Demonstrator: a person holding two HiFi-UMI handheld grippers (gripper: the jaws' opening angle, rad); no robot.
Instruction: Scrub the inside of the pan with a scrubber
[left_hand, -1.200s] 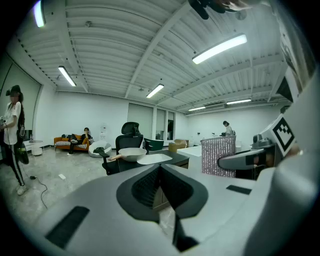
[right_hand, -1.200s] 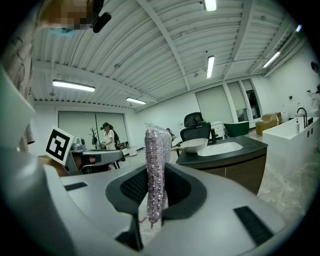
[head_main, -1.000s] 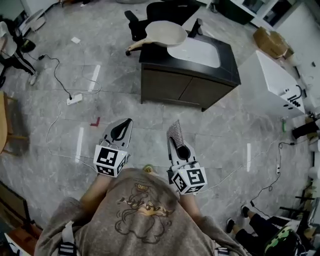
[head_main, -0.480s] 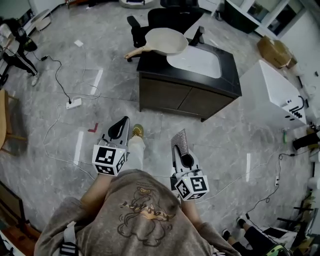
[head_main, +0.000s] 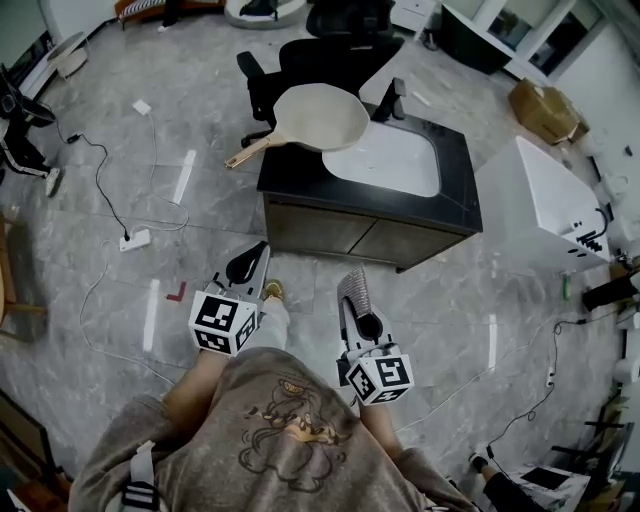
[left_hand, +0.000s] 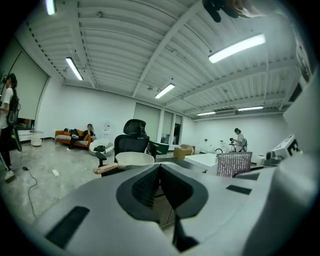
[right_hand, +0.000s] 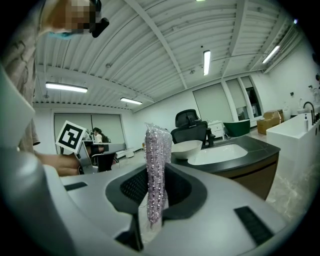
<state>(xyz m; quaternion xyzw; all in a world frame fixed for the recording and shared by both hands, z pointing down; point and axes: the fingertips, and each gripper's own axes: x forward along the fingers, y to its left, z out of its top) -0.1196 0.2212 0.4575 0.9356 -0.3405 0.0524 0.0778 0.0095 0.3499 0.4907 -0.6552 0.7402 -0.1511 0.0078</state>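
A cream pan (head_main: 318, 117) with a wooden handle sits on the far left corner of a dark sink cabinet (head_main: 330, 232), partly over the white basin (head_main: 388, 160). It also shows in the left gripper view as the pan (left_hand: 134, 158) and in the right gripper view as the pan (right_hand: 186, 148). My right gripper (head_main: 355, 292) is shut on a silvery mesh scrubber (right_hand: 157, 172), the scrubber (head_main: 353, 283) standing upright between the jaws. My left gripper (head_main: 252, 260) is shut and holds nothing. Both grippers are held out over the floor, short of the cabinet.
A black office chair (head_main: 320, 50) stands behind the cabinet. A white unit (head_main: 545, 190) sits to the right, a cardboard box (head_main: 545, 95) beyond it. Cables and a power strip (head_main: 132, 240) lie on the grey floor at left. People are in the background of the left gripper view.
The cabinet and pan have come closer and lower in the head view as I walk toward them. Both grippers keep their pose, the scrubber still in the right one.
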